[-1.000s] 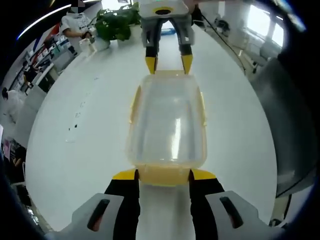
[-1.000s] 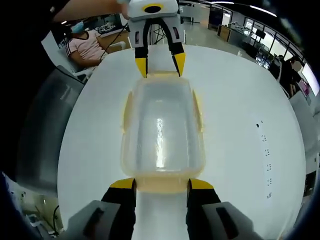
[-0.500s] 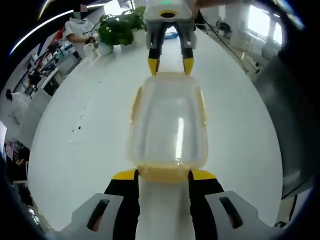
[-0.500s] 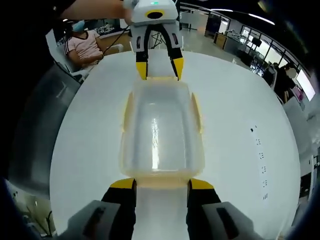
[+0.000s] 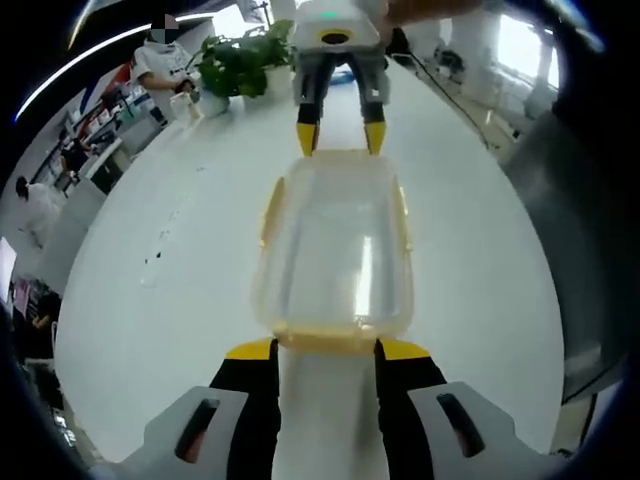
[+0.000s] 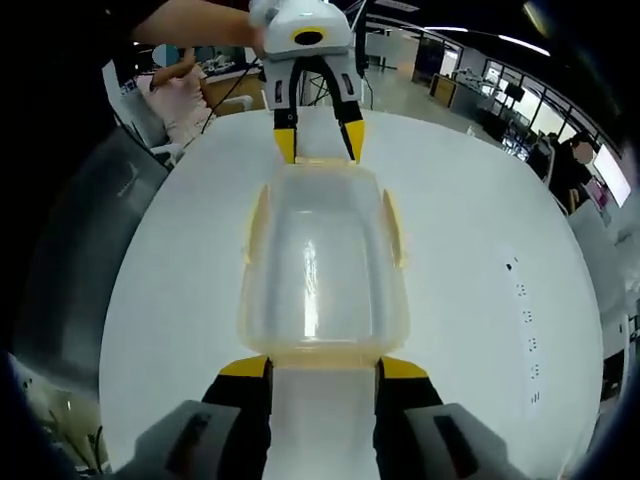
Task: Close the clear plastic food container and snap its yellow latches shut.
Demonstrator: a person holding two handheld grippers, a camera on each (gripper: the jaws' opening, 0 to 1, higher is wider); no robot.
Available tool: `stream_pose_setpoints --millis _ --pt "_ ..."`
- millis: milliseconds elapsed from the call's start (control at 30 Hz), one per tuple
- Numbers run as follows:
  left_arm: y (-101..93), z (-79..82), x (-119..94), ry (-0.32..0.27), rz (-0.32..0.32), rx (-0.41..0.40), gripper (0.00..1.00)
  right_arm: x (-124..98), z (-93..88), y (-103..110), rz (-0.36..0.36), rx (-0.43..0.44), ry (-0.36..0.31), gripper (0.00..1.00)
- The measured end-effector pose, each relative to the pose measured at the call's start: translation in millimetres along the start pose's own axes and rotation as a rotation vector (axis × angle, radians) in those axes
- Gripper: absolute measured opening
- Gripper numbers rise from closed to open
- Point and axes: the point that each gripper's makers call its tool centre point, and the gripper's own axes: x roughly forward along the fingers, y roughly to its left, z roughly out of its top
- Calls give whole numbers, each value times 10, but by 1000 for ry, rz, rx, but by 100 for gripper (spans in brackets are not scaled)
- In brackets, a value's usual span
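Comparing with earlier: the container [image 5: 338, 245] is sitting slightly higher in both views; both grippers are keeping their places at its ends.
Meaning: end latches are probably being pressed; side latches are looking unsnapped.
Left gripper [image 5: 325, 349]: jaws parted, bracketing the near yellow end latch [image 5: 327, 341] at lower centre.
Right gripper [image 6: 324, 367]: jaws equally parted, bracketing the opposite end at lower centre.
Container place: centre frame on the white table [image 5: 150, 300].
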Motion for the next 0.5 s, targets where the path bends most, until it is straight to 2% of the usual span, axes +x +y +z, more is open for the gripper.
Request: stream_pose_setpoints --millis 167,300,500 --pt "29 -17 4 -22 -15 -23 35 -14 -1 -11 -3 17 -15 39" --pt "31 -46 -7 -20 -18 -17 34 -62 6 -76 -12 59 -26 47" --pt "-5 -146 -99 -27 -25 -55 34 -198 82 -67 -12 78 -60 44"
